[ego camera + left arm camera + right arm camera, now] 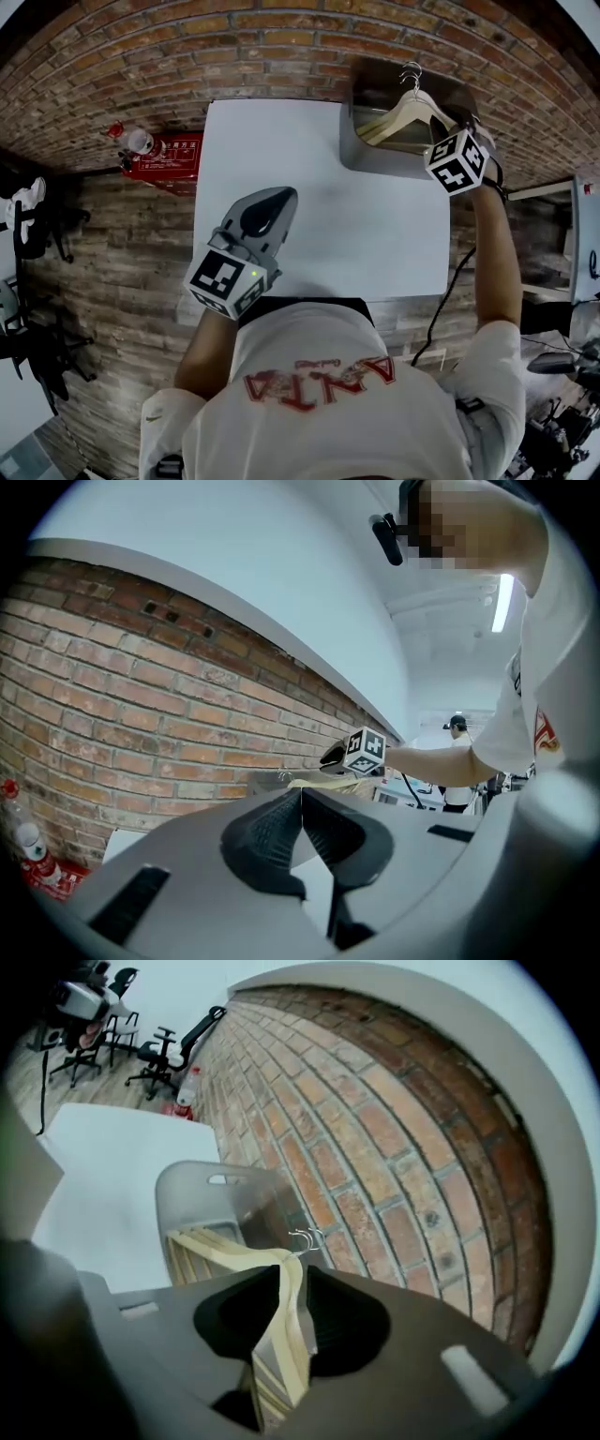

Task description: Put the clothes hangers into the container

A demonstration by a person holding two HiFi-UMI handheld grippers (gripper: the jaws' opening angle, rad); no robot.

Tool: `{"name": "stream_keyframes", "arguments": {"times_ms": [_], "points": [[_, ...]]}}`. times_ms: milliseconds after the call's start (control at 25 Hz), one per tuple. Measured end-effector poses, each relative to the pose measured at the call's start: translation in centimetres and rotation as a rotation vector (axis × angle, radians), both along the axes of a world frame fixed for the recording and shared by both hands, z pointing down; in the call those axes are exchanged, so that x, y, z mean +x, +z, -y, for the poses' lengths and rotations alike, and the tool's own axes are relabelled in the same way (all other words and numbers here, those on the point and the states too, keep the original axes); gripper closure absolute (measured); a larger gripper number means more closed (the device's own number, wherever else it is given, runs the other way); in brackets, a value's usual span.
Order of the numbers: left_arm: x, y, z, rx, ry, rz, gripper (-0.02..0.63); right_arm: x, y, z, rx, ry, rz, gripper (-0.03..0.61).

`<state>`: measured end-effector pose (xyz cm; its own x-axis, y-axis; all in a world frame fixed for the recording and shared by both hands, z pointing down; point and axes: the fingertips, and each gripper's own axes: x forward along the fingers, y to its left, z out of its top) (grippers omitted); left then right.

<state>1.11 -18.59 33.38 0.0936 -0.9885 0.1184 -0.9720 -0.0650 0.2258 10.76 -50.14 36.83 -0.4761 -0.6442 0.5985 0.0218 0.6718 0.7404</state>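
A grey container [375,157] stands at the far right corner of the white table [309,197]. Several pale wooden hangers [405,111] lean in it, their wire hooks up. My right gripper [450,136] is at the container's right side, shut on the hangers' near ends. In the right gripper view the hangers [225,1246] run from between the jaws of the right gripper [289,1274] down into the container [187,1194]. My left gripper [272,202] hovers over the table's near left part, shut, with nothing in it. The left gripper [300,794] points toward the container.
A brick wall runs along the table's far side. On the floor to the left lie a red object [169,155] and a plastic bottle [131,139]. Office chairs [173,1049] stand further left. A black cable [450,300] hangs off the table's right front.
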Motion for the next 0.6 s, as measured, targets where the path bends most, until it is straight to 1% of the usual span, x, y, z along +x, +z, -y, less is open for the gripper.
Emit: {"name": "stream_keyframes", "arguments": {"times_ms": [80, 120, 280, 360, 520, 600], "points": [[0.2, -0.7, -0.4, 0.009, 0.03, 0.007, 0.604, 0.9, -1.3, -1.9, 0.005, 0.023, 0.079, 0.537], [0.3, -1.0, -0.6, 0.014, 0.045, 0.01, 0.604, 1.4, -1.9, -2.9, 0.001, 0.034, 0.112, 0.551], [0.5, -2.2, -1.6, 0.039, 0.095, 0.019, 0.604, 2.9, -3.8, -7.1, -0.022, 0.081, 0.232, 0.575], [0.6, -2.8, -2.3, 0.052, 0.118, 0.022, 0.604, 3.5, -4.9, -9.3, -0.045, 0.117, 0.308, 0.575], [0.6, -3.7, -3.5, 0.076, 0.155, 0.02, 0.604, 4.0, -7.4, -14.4, -0.162, 0.185, 0.547, 0.577], [0.6, -4.1, -4.1, 0.09, 0.172, 0.021, 0.604, 4.4, -8.2, -16.8, -0.198, 0.207, 0.639, 0.577]]}}
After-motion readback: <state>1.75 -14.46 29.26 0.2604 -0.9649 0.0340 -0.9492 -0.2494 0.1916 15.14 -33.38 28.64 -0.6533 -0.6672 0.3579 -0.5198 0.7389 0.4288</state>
